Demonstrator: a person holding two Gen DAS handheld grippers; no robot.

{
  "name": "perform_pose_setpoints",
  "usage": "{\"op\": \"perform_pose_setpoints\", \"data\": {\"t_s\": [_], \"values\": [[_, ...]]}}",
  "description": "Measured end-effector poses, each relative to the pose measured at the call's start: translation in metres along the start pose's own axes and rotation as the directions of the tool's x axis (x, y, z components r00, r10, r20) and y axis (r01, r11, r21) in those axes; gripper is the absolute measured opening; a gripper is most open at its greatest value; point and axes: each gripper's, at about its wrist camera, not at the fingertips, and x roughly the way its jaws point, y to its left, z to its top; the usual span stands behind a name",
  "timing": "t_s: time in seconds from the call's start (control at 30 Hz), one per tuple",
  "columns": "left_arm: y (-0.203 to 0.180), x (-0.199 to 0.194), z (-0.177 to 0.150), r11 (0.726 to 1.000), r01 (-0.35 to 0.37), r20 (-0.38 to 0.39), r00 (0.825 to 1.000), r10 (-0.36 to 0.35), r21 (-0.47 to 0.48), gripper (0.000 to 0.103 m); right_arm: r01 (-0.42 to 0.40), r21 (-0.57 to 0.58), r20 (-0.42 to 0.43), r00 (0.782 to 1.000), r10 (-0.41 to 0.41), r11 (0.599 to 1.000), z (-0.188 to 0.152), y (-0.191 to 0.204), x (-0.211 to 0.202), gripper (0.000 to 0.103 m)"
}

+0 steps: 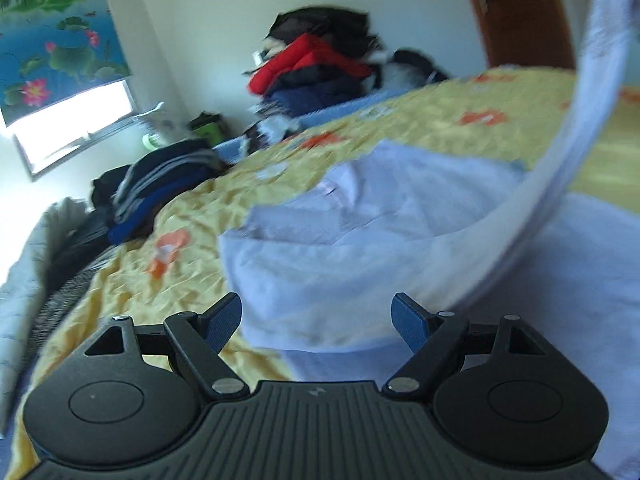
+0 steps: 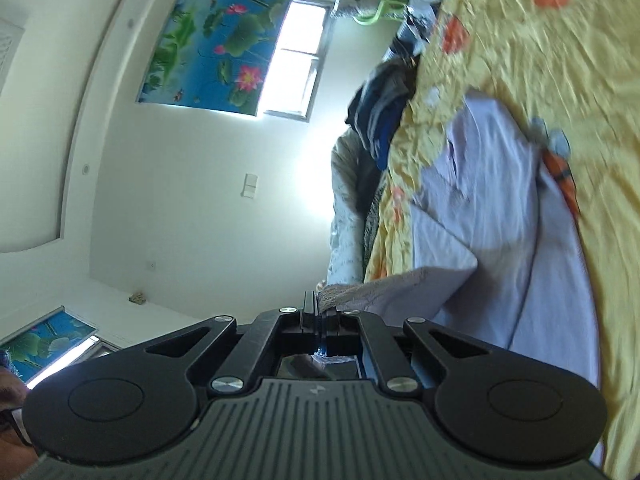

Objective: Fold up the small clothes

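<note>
A pale lavender garment (image 1: 360, 248) lies spread on the yellow flowered bedspread (image 1: 440, 128). One edge of it is lifted and arcs up to the top right (image 1: 600, 60). My left gripper (image 1: 316, 304) hovers open just above the garment's near part, with nothing between its blue pads (image 1: 224, 320). In the right wrist view the same garment (image 2: 500, 208) drapes from the bed (image 2: 540, 60) toward my right gripper (image 2: 320, 320). That gripper is shut on the cloth's edge (image 2: 400, 284) and holds it up off the bed.
A stack of dark folded clothes (image 1: 160, 184) sits at the bed's left edge. A red and dark pile (image 1: 316, 64) stands behind the bed. A window with a lotus blind (image 1: 60, 48) is at the left, a brown door (image 1: 520, 12) at the back right.
</note>
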Motion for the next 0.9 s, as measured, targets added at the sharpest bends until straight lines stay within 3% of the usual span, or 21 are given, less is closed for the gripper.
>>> {"op": "perform_pose_setpoints", "data": {"t_s": [0.07, 0.2, 0.27, 0.4, 0.5, 0.7, 0.9], "values": [[-0.002, -0.004, -0.002, 1.000, -0.010, 0.017, 1.000, 0.010, 0.008, 0.083, -0.018, -0.006, 0.008, 1.000, 0.018, 1.000, 0.009, 0.003, 0.004, 0.006], [-0.014, 0.020, -0.003, 0.990, -0.082, -0.047, 0.995, 0.088, 0.119, 0.083, -0.087, -0.006, 0.001, 0.996, 0.087, 0.996, 0.010, 0.012, 0.007, 0.006], [-0.018, 0.028, -0.001, 0.989, -0.062, -0.048, 0.996, 0.069, 0.131, 0.083, -0.110, -0.014, -0.012, 0.994, 0.110, 0.994, 0.007, 0.018, 0.010, 0.006], [-0.019, 0.023, 0.006, 0.993, 0.047, -0.019, 0.999, -0.046, 0.105, 0.083, -0.129, -0.034, -0.006, 0.992, 0.129, 0.991, 0.005, 0.029, 0.010, 0.006], [-0.019, 0.011, 0.005, 0.993, 0.074, 0.006, 0.997, -0.075, 0.096, 0.083, -0.132, -0.032, 0.000, 0.991, 0.132, 0.991, 0.005, 0.029, 0.008, 0.006], [-0.026, 0.039, 0.009, 0.981, -0.028, -0.051, 0.998, 0.038, 0.193, 0.083, -0.145, -0.002, -0.016, 0.989, 0.145, 0.989, -0.001, 0.023, 0.007, 0.006], [-0.023, 0.028, 0.017, 0.985, 0.069, -0.003, 0.998, -0.070, 0.157, 0.083, -0.199, -0.057, -0.005, 0.980, 0.199, 0.978, 0.011, 0.048, 0.009, 0.006]]}}
